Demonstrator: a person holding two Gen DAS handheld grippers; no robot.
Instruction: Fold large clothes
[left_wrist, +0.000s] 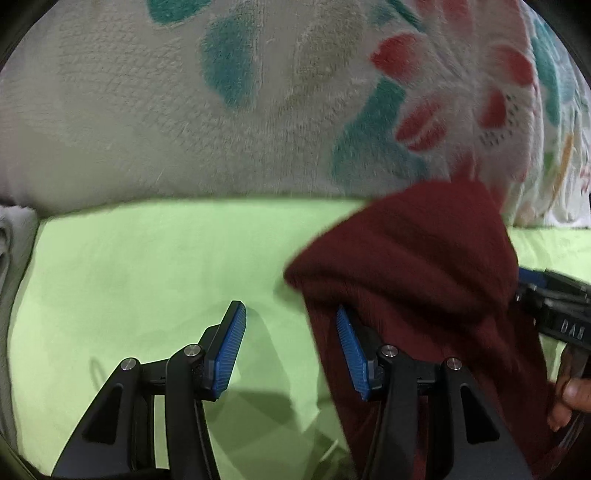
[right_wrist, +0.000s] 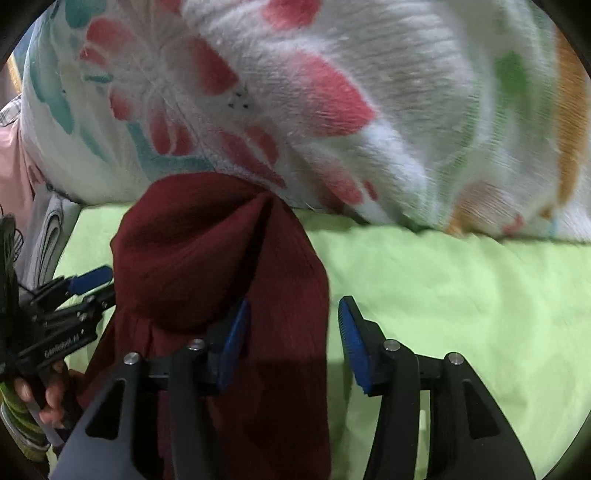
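While the lime-green sheet (left_wrist: 147, 266) lies bare across the lower left of the left-wrist frame, the maroon ribbed garment (left_wrist: 413, 266) hangs bunched at lower right, draped over the left gripper's (left_wrist: 291, 343) right finger; its jaws stand apart, pinching nothing. Seen by the right wrist, the right gripper (right_wrist: 291, 339) is likewise spread wide, cloth covering its left finger. A fluffy floral blanket (right_wrist: 332, 92) bounds the sheet's far edge.

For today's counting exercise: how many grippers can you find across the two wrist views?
2. The left gripper is open over the green sheet, the maroon garment draped over one finger. The right gripper is open, likewise draped on one side.
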